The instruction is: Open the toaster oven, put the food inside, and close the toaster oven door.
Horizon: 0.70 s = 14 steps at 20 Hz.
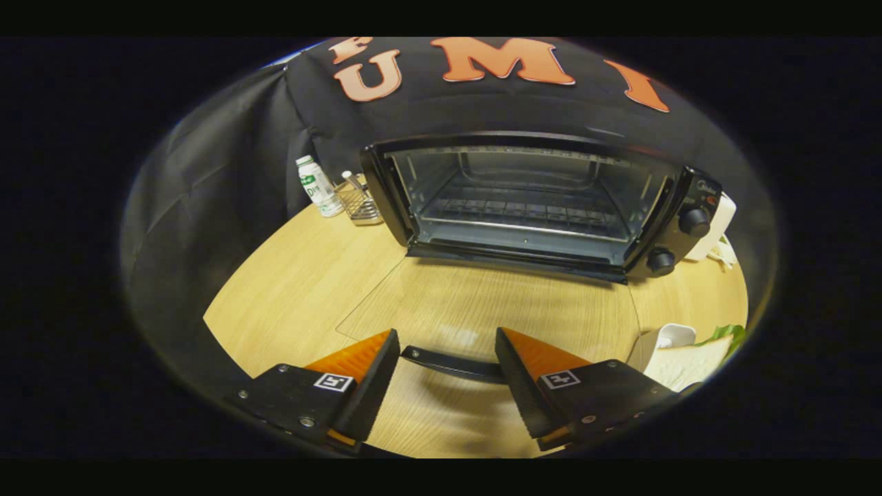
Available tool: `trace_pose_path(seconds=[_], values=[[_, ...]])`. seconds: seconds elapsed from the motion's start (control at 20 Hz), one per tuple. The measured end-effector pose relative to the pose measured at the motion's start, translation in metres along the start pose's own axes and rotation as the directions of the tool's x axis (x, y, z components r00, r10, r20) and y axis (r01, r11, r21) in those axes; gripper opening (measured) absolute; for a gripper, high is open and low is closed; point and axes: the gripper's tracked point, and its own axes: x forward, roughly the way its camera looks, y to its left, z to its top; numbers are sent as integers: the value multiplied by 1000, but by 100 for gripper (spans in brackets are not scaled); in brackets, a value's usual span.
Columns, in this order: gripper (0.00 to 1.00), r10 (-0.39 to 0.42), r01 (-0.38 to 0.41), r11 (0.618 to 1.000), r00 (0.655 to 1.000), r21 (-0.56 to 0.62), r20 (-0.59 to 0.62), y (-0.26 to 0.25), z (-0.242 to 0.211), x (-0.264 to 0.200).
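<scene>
Hovering level, gripper [446, 372] fingers spread, seemingly clear of door handle [451, 364].

A wooden table [296, 275] is seen under everything. At its far left, against the black cloth wall, a small white bottle [318, 186] with a green label is stood just beside a wire rack [358, 201]. A white object [716, 227] is partly hidden behind the appliance's right side.

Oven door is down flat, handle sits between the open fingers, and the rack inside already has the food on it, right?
Not quite. In the gripper view the toaster oven rack is bare. The door is down flat, its handle between the open gripper fingers.
</scene>
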Motion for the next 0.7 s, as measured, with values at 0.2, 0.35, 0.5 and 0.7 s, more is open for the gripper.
trace_pose_path(seconds=[0.2,0.35,0.5,0.7], values=[[82,-13,13,1000,1000,-8,-6,-2,0,11],[82,-18,18,1000,1000,-11,-11,-4,2,13],[81,9,-9,999,1000,34,-1,-4,9,4],[84,23,-28,997,997,75,69,-18,27,-23]])
